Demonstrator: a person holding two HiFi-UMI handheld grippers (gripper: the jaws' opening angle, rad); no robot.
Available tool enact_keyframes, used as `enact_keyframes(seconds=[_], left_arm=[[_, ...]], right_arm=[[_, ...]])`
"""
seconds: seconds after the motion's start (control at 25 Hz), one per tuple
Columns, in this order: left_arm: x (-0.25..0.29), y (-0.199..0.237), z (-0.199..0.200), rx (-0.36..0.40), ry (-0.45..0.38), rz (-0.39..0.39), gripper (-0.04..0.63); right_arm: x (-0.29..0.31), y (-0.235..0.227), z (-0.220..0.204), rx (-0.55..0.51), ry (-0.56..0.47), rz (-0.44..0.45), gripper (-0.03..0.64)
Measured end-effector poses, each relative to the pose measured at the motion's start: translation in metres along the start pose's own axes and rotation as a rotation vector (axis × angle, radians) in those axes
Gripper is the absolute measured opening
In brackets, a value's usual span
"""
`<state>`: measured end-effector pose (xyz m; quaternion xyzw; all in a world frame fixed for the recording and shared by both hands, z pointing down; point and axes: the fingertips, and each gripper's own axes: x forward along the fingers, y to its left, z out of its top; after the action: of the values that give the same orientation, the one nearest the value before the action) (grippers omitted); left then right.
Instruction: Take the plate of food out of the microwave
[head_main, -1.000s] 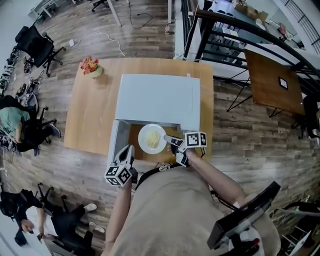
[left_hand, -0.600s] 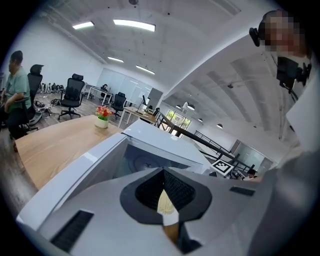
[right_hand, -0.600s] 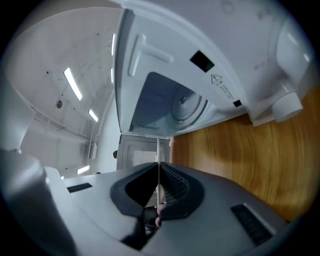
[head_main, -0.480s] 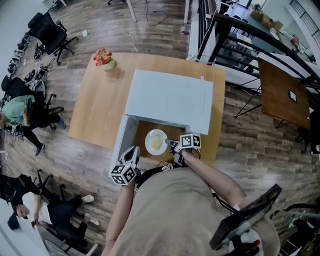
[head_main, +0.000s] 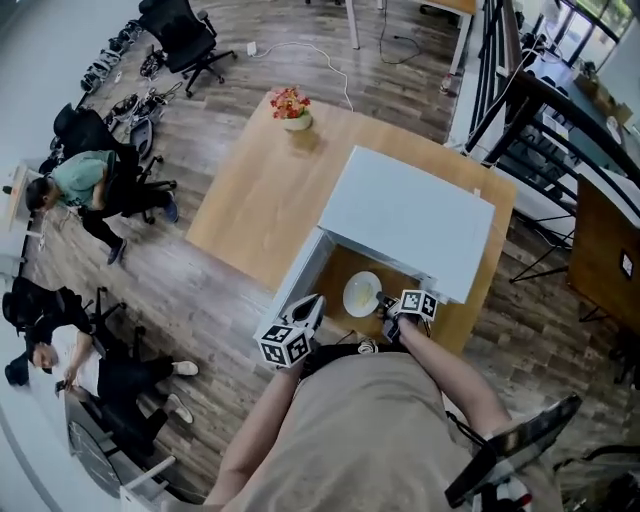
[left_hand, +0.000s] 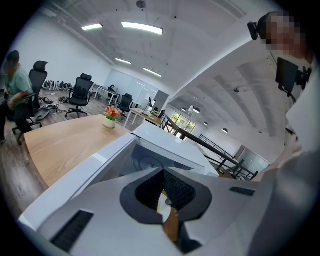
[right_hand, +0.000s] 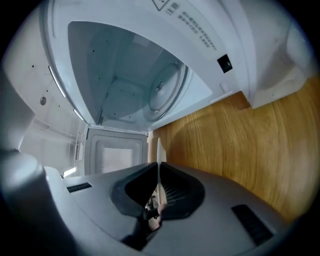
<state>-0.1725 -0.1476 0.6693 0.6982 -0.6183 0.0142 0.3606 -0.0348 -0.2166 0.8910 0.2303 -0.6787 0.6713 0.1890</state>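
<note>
A white plate (head_main: 362, 294) with yellowish food hangs just in front of the open white microwave (head_main: 405, 220), over the wooden table (head_main: 260, 190). My right gripper (head_main: 385, 303) is shut on its near right rim. In the right gripper view the plate's thin rim (right_hand: 159, 155) stands edge-on between the pads of the right gripper (right_hand: 159, 187), with the empty cavity (right_hand: 130, 75) beyond. My left gripper (head_main: 315, 303) hovers by the swung-open door (head_main: 300, 268), left of the plate. The left gripper (left_hand: 162, 192) has its pads together and holds nothing.
A pot of flowers (head_main: 292, 108) stands at the table's far corner. Office chairs (head_main: 185, 35) and seated people (head_main: 75, 180) are on the wooden floor to the left. A railing and another table (head_main: 605, 250) lie to the right.
The head view has swung, so the table and microwave now sit tilted and further right. My right gripper keeps its hold on the plate before the opening. The left gripper stays by the door.
</note>
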Motion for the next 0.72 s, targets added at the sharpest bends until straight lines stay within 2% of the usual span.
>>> enact_keyframes(seconds=[0.2, 0.28, 0.44, 0.56, 0.64, 0.72], left_arm=[[-0.009, 0.002, 0.005, -0.044, -0.023, -0.003, 0.002], [-0.01, 0.002, 0.008, -0.048, -0.033, -0.001, 0.003], [-0.021, -0.009, 0.001, -0.069, -0.024, -0.019, 0.002], [-0.027, -0.012, 0.004, -0.065, -0.028, -0.034, 0.002], [-0.03, -0.012, 0.006, -0.061, -0.03, -0.041, 0.003], [-0.031, -0.012, 0.008, -0.061, -0.029, -0.048, 0.003]], right_arm=[[0.014, -0.019, 0.004, 0.035, -0.038, -0.049, 0.015], [0.021, -0.025, 0.009, 0.019, -0.048, -0.084, 0.015], [0.014, -0.043, 0.0, -0.046, -0.052, -0.202, 0.017], [0.016, -0.039, 0.001, -0.171, -0.046, -0.256, 0.025], [0.021, -0.03, 0.003, -0.282, -0.05, -0.266, 0.146], [0.023, -0.021, 0.005, -0.375, -0.066, -0.272, 0.339]])
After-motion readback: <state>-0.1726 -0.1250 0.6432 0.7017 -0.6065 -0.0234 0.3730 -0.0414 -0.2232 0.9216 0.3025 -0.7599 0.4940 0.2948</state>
